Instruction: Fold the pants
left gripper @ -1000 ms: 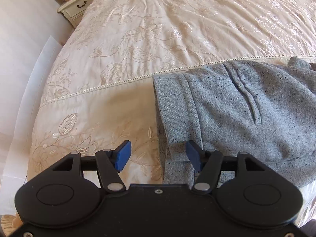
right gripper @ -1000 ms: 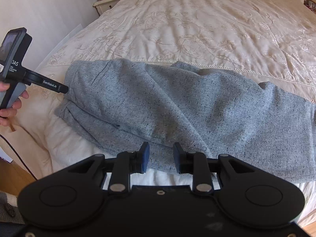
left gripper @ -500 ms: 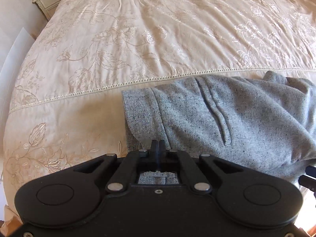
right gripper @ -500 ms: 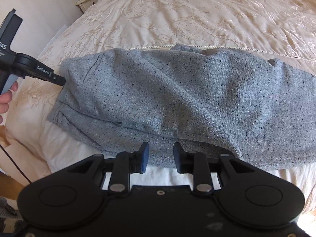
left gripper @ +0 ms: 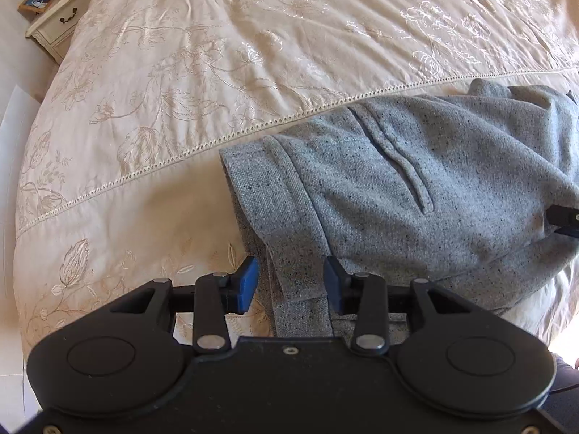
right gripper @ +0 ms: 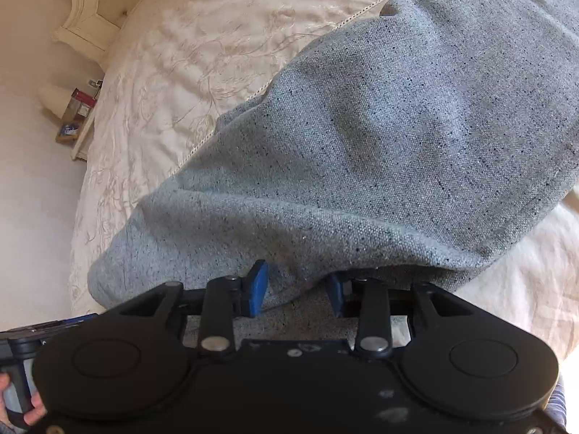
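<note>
**Both grippers open over grey pants on the bed**

The grey pants (left gripper: 416, 188) lie flat on the cream bedspread (left gripper: 224, 72), waistband end toward the left gripper (left gripper: 291, 282). That gripper points steeply down at the near corner of the waistband. Its jaws have just been opening and now stand apart, with a strip of waistband cloth lying between the blue pads (left gripper: 248, 284) but not pinched by them. Straight ahead of it the pocket slit runs across the fabric, and beyond that the bedspread stretches away to a nightstand (left gripper: 54, 25) at far left.

The right gripper (right gripper: 296, 289) sits low over the pants (right gripper: 398, 126), rolled to one side. Its jaws have also just been opening; they stand apart, with a raised fold of cloth between the pads, which do not visibly press it. At its lower left a hand (right gripper: 21, 408) holds the other gripper's handle.
</note>
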Motion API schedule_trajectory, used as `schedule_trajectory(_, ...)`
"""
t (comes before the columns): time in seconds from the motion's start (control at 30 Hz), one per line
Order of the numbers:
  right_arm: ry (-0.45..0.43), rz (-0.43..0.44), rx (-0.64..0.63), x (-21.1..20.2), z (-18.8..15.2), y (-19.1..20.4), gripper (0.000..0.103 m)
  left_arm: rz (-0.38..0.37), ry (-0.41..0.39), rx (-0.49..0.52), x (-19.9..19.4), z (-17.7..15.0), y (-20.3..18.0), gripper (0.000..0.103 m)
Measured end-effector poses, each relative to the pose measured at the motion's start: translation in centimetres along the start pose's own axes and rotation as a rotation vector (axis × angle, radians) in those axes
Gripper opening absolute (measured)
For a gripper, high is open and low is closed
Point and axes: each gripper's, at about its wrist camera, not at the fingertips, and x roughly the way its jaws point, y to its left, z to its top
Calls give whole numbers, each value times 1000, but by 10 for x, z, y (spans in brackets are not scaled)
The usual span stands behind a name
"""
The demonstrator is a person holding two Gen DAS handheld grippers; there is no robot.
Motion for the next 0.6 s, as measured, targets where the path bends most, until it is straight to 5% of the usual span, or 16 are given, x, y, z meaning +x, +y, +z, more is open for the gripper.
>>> schedule_trajectory(0.07, -17, 39, -63, 1, 0, 11, 5, -4, 2, 17, 3, -2, -2, 51)
schedule_trajectory(0.3, -22, 6, -151, -6, 1, 32, 6, -55, -39, -79, 10, 2, 10, 62)
schedule_trajectory(0.6, -2, -5, -174, -12, 1, 30, 6, -105, 17, -112, 33, 5, 10, 66)
